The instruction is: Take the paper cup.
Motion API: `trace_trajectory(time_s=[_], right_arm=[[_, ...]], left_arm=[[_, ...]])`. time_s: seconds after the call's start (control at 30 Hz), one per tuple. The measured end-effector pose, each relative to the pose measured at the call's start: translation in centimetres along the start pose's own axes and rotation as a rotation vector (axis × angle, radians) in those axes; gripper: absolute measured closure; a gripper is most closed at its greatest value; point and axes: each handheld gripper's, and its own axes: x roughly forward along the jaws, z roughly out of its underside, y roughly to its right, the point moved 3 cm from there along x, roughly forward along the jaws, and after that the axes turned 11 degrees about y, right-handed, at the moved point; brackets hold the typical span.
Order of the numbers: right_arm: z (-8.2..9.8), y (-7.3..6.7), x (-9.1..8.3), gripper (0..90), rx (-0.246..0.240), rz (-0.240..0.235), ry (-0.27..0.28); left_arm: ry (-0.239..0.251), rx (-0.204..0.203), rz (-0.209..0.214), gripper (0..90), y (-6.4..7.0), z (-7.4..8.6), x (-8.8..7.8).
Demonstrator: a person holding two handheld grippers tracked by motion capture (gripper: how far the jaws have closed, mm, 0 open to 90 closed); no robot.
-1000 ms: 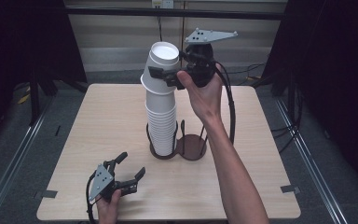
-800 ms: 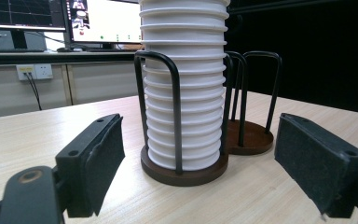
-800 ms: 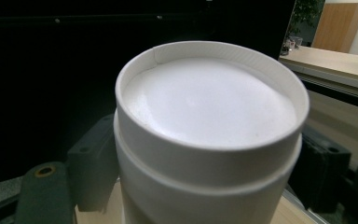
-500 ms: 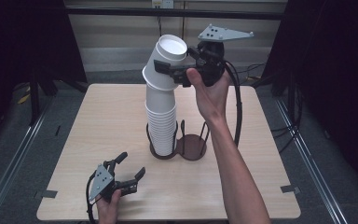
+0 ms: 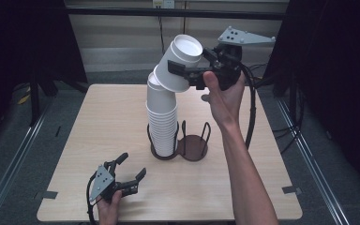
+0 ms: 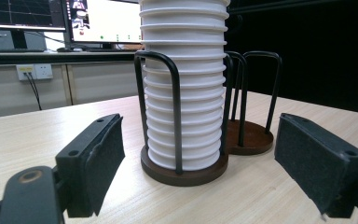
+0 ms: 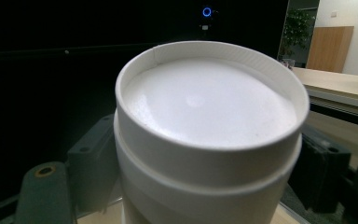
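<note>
A tall stack of upturned white paper cups (image 5: pixel 161 122) stands in the left ring of a dark wire holder (image 5: pixel 159 152). My right gripper (image 5: pixel 190 65) is held high over the far side of the table and is shut on the top cup (image 5: pixel 187 47), which leans to the right off the stack. In the right gripper view that cup (image 7: pixel 209 102) sits between the jaws with a second rim just below it. My left gripper (image 5: pixel 132 165) rests open near the table's front left, with nothing between its pads (image 6: pixel 105 154), facing the stack (image 6: pixel 184 93).
The holder's right ring has a bare brown base (image 5: pixel 193 145) with wire loops around it. The wooden table (image 5: pixel 98 117) has dark floor and rails on both sides. A black cable (image 5: pixel 251 117) hangs from the right gripper beside the forearm.
The right gripper has moved to the right and a little up, tipping the top cup farther off the stack. The left gripper has stayed put.
</note>
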Motion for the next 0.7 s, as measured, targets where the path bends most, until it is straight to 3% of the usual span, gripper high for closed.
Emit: trace_trajectory(time_s=[0.43, 0.7], right_arm=[[-0.3, 0.9, -2.8, 20.7, 0.007, 0.035, 0.004], [0.9, 1.1, -5.0, 20.8, 0.008, 0.038, -0.014]], left_arm=[[0.001, 0.0, 0.0, 15.7, 0.0, 0.0, 0.0], [0.001, 0.0, 0.0, 15.7, 0.0, 0.0, 0.0]])
